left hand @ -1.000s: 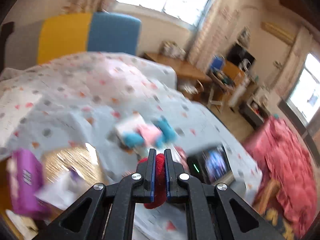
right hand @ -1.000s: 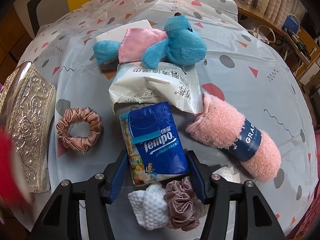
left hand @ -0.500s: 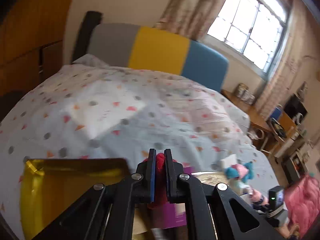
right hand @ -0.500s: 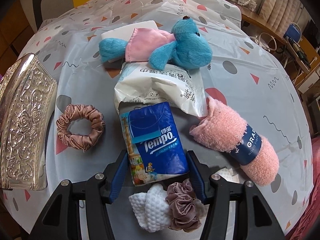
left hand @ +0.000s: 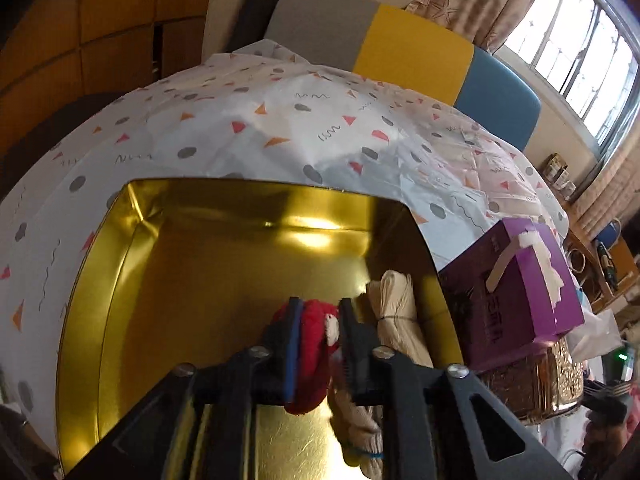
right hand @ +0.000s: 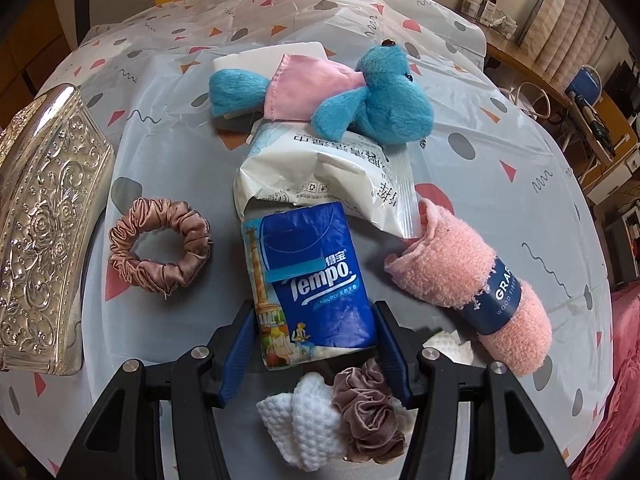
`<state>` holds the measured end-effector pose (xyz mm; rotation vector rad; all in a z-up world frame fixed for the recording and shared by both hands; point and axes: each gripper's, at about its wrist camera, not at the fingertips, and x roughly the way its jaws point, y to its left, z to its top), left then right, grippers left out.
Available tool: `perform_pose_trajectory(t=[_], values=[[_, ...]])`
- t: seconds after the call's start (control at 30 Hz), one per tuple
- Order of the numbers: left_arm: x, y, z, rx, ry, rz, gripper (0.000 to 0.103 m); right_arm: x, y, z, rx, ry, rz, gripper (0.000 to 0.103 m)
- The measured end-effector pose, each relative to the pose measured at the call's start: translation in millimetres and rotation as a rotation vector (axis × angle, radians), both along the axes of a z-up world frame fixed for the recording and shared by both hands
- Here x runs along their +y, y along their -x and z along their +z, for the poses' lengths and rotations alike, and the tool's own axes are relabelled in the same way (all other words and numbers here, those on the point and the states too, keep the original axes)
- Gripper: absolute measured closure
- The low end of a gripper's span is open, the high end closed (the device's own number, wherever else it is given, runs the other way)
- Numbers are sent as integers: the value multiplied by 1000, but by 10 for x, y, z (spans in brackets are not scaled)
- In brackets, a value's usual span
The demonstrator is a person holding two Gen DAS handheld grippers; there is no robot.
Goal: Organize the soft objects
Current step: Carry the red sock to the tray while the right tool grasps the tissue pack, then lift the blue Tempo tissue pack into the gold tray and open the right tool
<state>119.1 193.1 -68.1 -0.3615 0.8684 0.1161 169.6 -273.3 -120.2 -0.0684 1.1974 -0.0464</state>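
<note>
My left gripper (left hand: pixel 318 312) is shut on a red plush item (left hand: pixel 314 354) and holds it inside the open gold tin (left hand: pixel 224 248). Cream knitted rolls (left hand: pixel 394 312) lie in the tin to the right of the fingers. My right gripper (right hand: pixel 314 316) is open, its jaws on either side of a blue Tempo tissue pack (right hand: pixel 308 280) that lies on the table. Around it lie a pink satin scrunchie (right hand: pixel 160 250), a blue plush toy (right hand: pixel 360 96), a pink sock roll (right hand: pixel 468 284), a white knit piece (right hand: pixel 308 420) and a mauve scrunchie (right hand: pixel 368 412).
A purple tissue box (left hand: pixel 516 292) stands right of the tin. An embossed silver lid (right hand: pixel 44 224) lies at the left of the right wrist view. A white wipes pack (right hand: pixel 328 172) lies under the plush toy. Chairs and a desk stand beyond the table.
My left gripper swung left from above the pile of items and came down into the gold tin, still holding the red plush. The right gripper hardly moved.
</note>
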Motion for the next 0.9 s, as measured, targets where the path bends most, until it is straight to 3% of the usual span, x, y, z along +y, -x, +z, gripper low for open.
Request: perform_pose_trajectory(t=[0.03,0.13,0.27,0.37,0.53,0.9], values=[[-9,58,6,-4,-19,8,66,-2,3,5,-1,0,0,46],[-39,220,30,-10,-56,16,59,-4,7,20,-7,-4,7,46],[-72,422,61,-12,-74,13,56,52,28,33,-8,-17,28,46],[-157,563,104,-29,-101,-23,48,77,43,40,-3,-25,32,46],[-283,681,158,-50,-111,-70,40,35,105,130,-2,-85,-15,47],[-521,770,229,-56,-131,-127,33,81,150,779,-150,-189,-76,47]])
